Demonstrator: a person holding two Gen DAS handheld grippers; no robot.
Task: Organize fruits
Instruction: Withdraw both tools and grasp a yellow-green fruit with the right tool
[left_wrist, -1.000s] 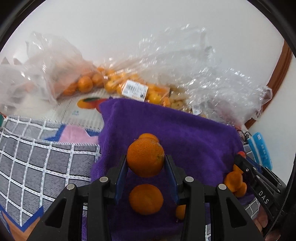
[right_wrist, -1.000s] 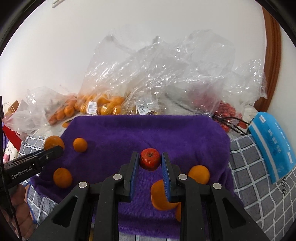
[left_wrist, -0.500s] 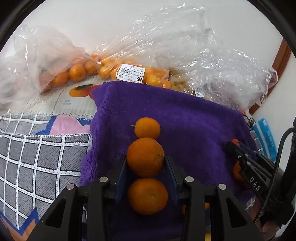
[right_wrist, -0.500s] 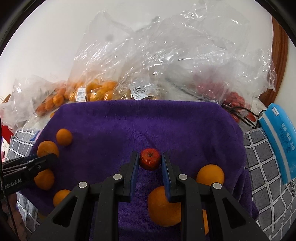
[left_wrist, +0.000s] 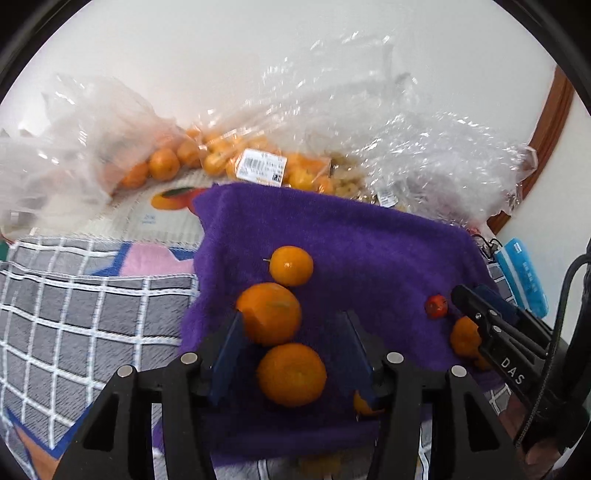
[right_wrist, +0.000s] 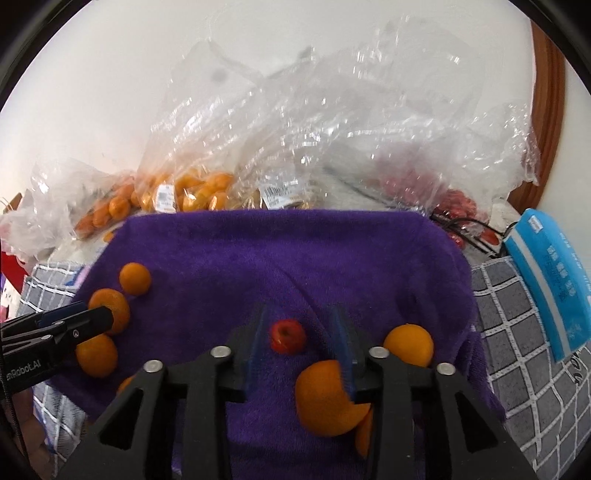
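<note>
A purple towel (left_wrist: 369, 251) (right_wrist: 295, 258) carries the loose fruit. My left gripper (left_wrist: 291, 332) is open; a large orange (left_wrist: 269, 313) rests on the towel against its left finger, between a small orange (left_wrist: 291, 266) farther off and another orange (left_wrist: 291, 373) nearer. My right gripper (right_wrist: 300, 336) is open around a small red fruit (right_wrist: 288, 336) lying on the towel, also seen in the left wrist view (left_wrist: 436, 306). Two oranges (right_wrist: 325, 398) (right_wrist: 408, 345) lie by its right finger. The left gripper's tip (right_wrist: 88, 317) shows at the left by three oranges.
Clear plastic bags of oranges (left_wrist: 162, 166) (right_wrist: 199, 192) and red fruit (right_wrist: 458, 203) pile against the white wall behind the towel. A grey checked cloth (left_wrist: 74, 314) (right_wrist: 517, 332) lies on both sides. A blue packet (right_wrist: 550, 280) sits at the right.
Both grippers have opened. The left one let go of the large orange, which now rests on the towel. The right one let go of the red fruit, now on the towel.
</note>
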